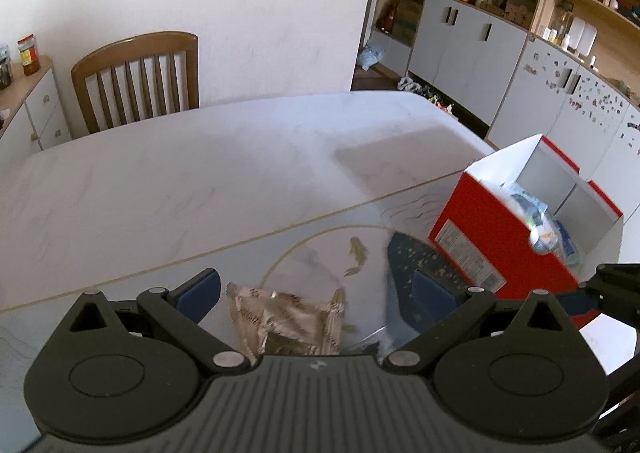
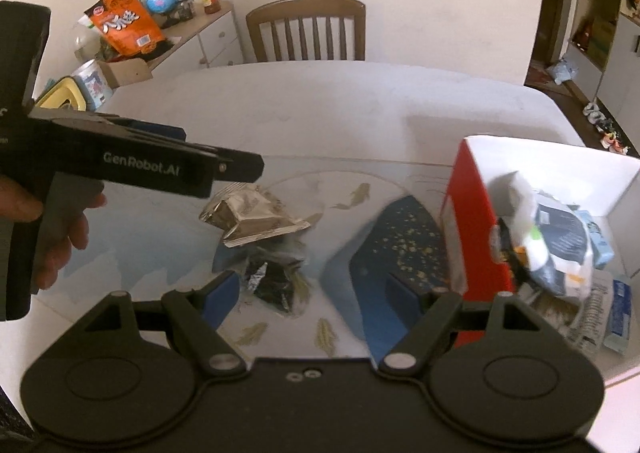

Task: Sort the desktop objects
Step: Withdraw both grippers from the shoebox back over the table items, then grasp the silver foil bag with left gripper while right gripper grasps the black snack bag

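My left gripper (image 1: 316, 289) is open, pointing down over a crumpled silver foil packet (image 1: 284, 321) that lies on the mat between its blue fingers without touching the pads. My right gripper (image 2: 312, 295) is also open. A crumpled dark wrapper (image 2: 276, 281) lies on the mat between its fingers, nearer the left one. Beyond it is the same silver foil packet (image 2: 256, 213). A red box with a white inside (image 2: 472, 221) stands on the right and holds several packets (image 2: 560, 241). From the left wrist, the red box (image 1: 480, 237) is also on the right.
A printed mat with fish and a dark blue shape (image 2: 400, 237) covers the near part of the white table (image 1: 200, 173). A hand (image 2: 60, 229) holds the other gripper's handle at the left. A wooden chair (image 1: 140, 81) stands behind the table, with cabinets (image 1: 468, 45) at the right.
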`<state>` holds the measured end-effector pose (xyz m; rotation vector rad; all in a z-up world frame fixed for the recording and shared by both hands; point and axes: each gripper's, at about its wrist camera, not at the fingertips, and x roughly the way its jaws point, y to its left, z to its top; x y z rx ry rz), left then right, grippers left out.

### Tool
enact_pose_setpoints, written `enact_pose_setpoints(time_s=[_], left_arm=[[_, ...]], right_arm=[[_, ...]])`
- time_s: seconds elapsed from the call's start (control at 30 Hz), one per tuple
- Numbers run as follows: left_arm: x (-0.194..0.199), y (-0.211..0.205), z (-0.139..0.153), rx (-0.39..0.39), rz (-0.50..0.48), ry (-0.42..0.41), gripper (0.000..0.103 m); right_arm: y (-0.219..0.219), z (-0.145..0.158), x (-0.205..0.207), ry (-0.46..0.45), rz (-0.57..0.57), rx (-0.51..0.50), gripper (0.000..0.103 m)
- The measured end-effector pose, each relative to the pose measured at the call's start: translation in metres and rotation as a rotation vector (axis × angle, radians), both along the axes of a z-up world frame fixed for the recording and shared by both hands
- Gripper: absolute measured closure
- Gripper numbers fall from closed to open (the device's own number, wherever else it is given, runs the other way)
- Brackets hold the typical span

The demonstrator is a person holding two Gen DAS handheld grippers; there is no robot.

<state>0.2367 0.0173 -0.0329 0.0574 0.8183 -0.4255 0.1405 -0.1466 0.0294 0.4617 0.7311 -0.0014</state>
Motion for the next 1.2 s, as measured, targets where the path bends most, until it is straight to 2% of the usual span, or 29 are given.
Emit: enact_pose_setpoints(time_s=[0.27,0.67,1.07,1.1,1.2], left_arm=[[0.008,0.011,-0.018,0.016,0.01,0.028,0.0],[0.03,0.032,-0.047,0.01,0.063,0.104,0.0],[0.04,0.032,-0.07,-0.005,0.051,0.142,0.001],[0.04,0.031,-0.07,-0.005,0.047,0.143,0.002],[0.041,0.03,-0.073,-0.02,0.034,0.158,0.013]], right_arm=[[0.014,-0.008,0.022,0.013,0.005,0.024,0.024],[0.038,-0.026,0.055,0.057,0.051,0.002,0.025],[0.046,-0.042,0.082,0.103,0.071,-0.012,0.027],[0.046,-0.044,0.084,0.106,0.073,-0.012,0.029],[0.045,-0.048,0.088,0.115,0.082,-0.006,0.039]])
